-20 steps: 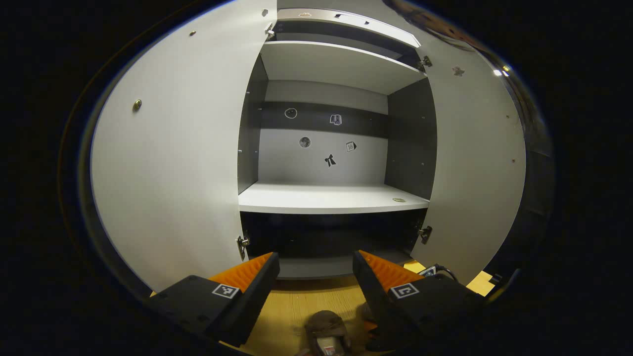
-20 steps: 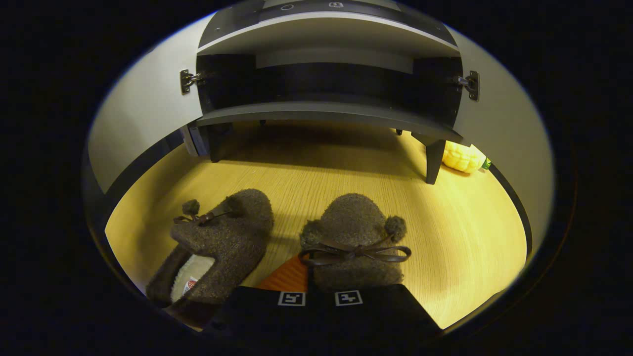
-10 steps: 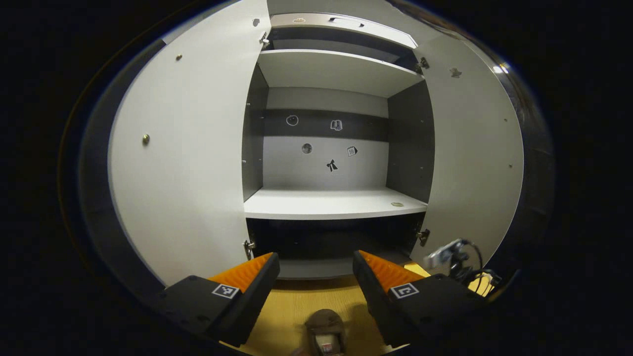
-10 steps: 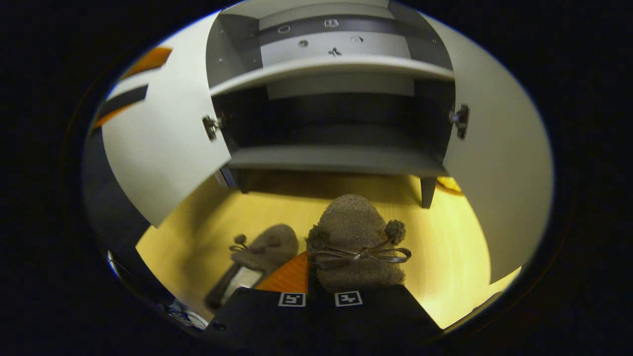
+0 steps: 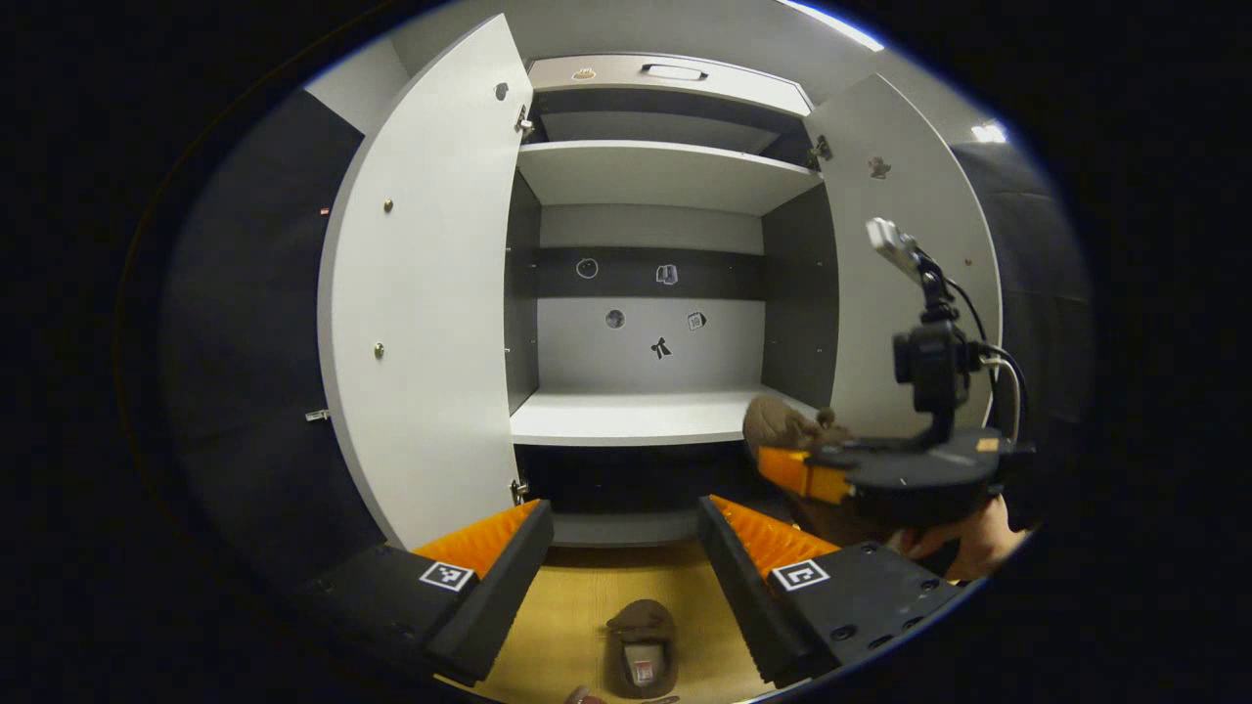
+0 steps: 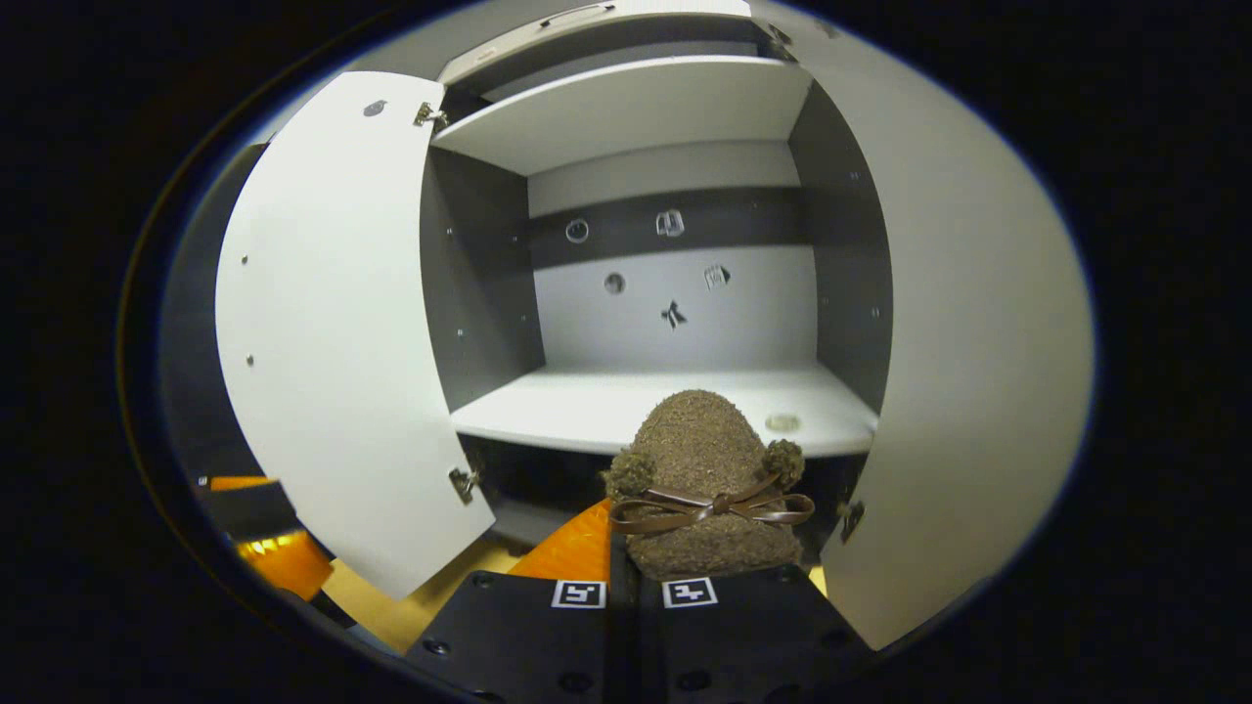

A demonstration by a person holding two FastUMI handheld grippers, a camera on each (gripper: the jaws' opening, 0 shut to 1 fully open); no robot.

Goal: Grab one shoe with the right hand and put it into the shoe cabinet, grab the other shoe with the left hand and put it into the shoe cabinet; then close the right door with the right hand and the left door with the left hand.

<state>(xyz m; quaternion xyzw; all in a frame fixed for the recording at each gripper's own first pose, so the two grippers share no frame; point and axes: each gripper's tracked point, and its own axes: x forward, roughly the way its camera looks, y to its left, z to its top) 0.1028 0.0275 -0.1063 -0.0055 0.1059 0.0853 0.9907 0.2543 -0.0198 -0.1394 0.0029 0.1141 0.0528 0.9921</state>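
Fuzzy brown wool covers the shoe point(image 6: 706, 479) that sits right in front of the right gripper point(image 6: 620, 577), whose two fingers are squeezed together on its back part, so the shoe is held up in the air with its round toe pointing away toward the shoe cabinet point(image 6: 675, 293). A thin brown bow and two little pom-poms lie across the top of this shoe. Just past its toe is the pale middle shelf point(image 6: 636, 406) of the cabinet, and the shoe is at about the height of that shelf's front edge. In the left gripper view, the left gripper point(image 5: 626, 548) has its fingers wide apart with nothing between them. Below that gap, down on the yellow wooden floor point(image 5: 572, 626), lies the other shoe point(image 5: 641, 650), flat on its sole with its opening showing. It is not touching the fingers. Farther off and to the right in this view, a hand point(image 5: 963, 548) holds the right gripper point(image 5: 782, 460) with the brown shoe at its tip, close to the shelf edge. Behind all this stands the cabinet with its left door point(image 5: 425, 293) and right door point(image 5: 905, 284) both swung open. Small stickers point(image 5: 662, 347) dot the back wall inside.
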